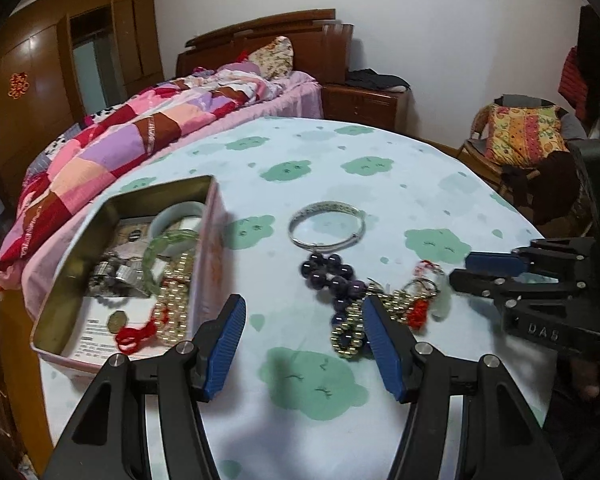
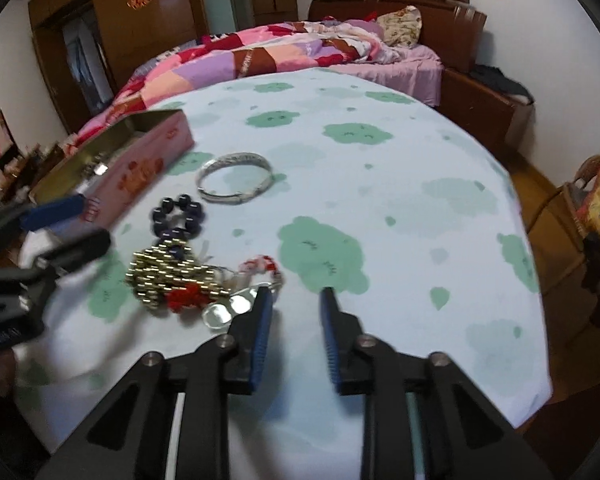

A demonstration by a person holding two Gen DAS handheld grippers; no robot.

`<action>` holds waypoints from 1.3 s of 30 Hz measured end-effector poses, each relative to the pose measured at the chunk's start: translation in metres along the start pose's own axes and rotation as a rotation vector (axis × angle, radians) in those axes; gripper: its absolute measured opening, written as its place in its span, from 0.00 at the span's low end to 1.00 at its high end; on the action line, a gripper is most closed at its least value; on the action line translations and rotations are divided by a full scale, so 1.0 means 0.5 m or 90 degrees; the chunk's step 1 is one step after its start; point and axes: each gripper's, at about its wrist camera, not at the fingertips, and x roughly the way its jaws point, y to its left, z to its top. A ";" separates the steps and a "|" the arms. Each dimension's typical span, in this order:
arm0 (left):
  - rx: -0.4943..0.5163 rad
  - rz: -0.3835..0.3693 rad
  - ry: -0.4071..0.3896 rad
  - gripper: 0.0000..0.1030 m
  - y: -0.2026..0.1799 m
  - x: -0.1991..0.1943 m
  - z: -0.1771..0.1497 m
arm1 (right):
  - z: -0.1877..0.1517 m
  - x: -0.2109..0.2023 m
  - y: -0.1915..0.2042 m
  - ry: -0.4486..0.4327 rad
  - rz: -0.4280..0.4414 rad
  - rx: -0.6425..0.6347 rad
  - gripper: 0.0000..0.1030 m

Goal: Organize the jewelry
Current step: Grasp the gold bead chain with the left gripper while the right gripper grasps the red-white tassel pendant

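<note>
A pink tin box [image 1: 210,276] [image 2: 140,168] sits on the left of the table and holds a green bangle [image 1: 160,248], pearl beads and other jewelry. On the cloth lie a silver bangle [image 1: 327,226] [image 2: 236,182], a dark purple bead bracelet [image 1: 332,276] [image 2: 178,216] and a gold bead string with red knots [image 1: 384,312] [image 2: 172,276]. My left gripper [image 1: 304,344] is open and empty, just in front of the bead pile. My right gripper [image 2: 296,316] is open and empty, its left finger beside a pale jade pendant [image 2: 224,310]. It also shows in the left wrist view [image 1: 480,272].
The table has a white cloth with green cloud prints [image 1: 380,168] [image 2: 380,184]. A bed with a patchwork quilt [image 1: 140,128] stands behind it, a nightstand [image 1: 364,104] at the back, and a chair with a patterned cushion [image 1: 520,136] to the right.
</note>
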 end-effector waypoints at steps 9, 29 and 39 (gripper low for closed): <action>0.014 -0.043 0.032 0.59 -0.033 0.036 0.002 | -0.004 0.001 0.011 0.001 0.006 -0.015 0.31; 0.007 -0.096 0.040 0.13 -0.015 0.028 -0.023 | 0.016 0.026 0.035 0.003 0.018 -0.024 0.33; -0.011 -0.094 -0.026 0.09 0.009 -0.032 -0.003 | 0.012 0.015 0.003 0.018 0.023 -0.023 0.10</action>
